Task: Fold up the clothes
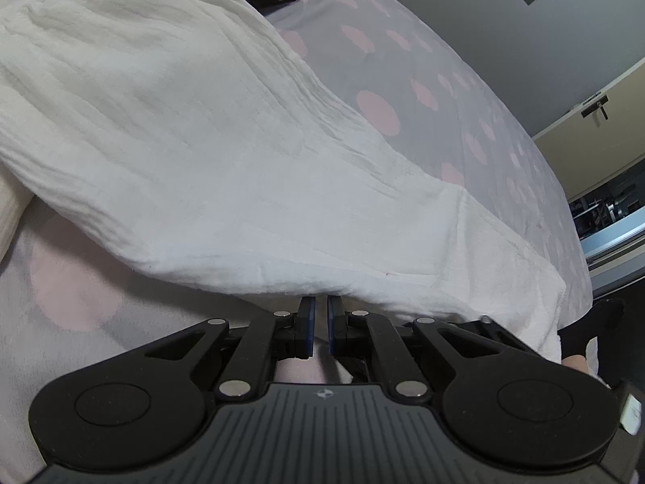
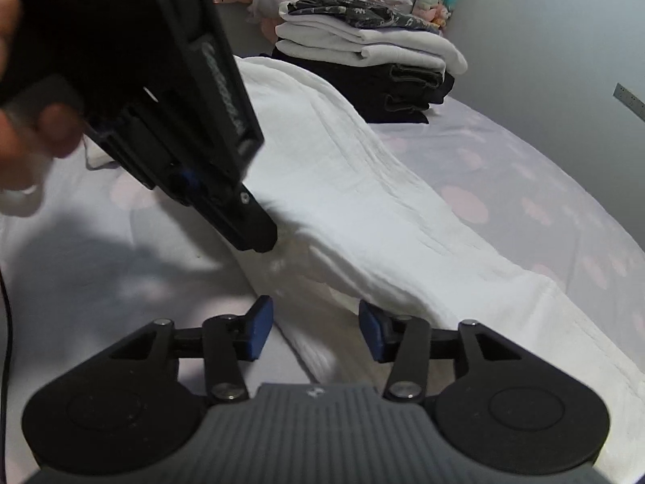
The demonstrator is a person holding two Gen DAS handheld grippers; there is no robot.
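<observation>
Two grippers work one white garment (image 2: 363, 201) that lies in a long ridge across the spotted bed sheet (image 2: 544, 169). Left gripper (image 1: 320, 306) has its jaws nearly together at the cloth's near hem, apparently pinching it, though the fold hides the tips. Right gripper (image 2: 314, 322) holds its jaws wide apart, empty, at the garment's edge, with a stack of folded clothes (image 2: 363, 52) behind.

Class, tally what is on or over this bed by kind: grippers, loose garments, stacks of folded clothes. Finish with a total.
Grippers: 2, the left gripper and the right gripper
Loose white garment: 1
Stack of folded clothes: 1
Total: 4
</observation>
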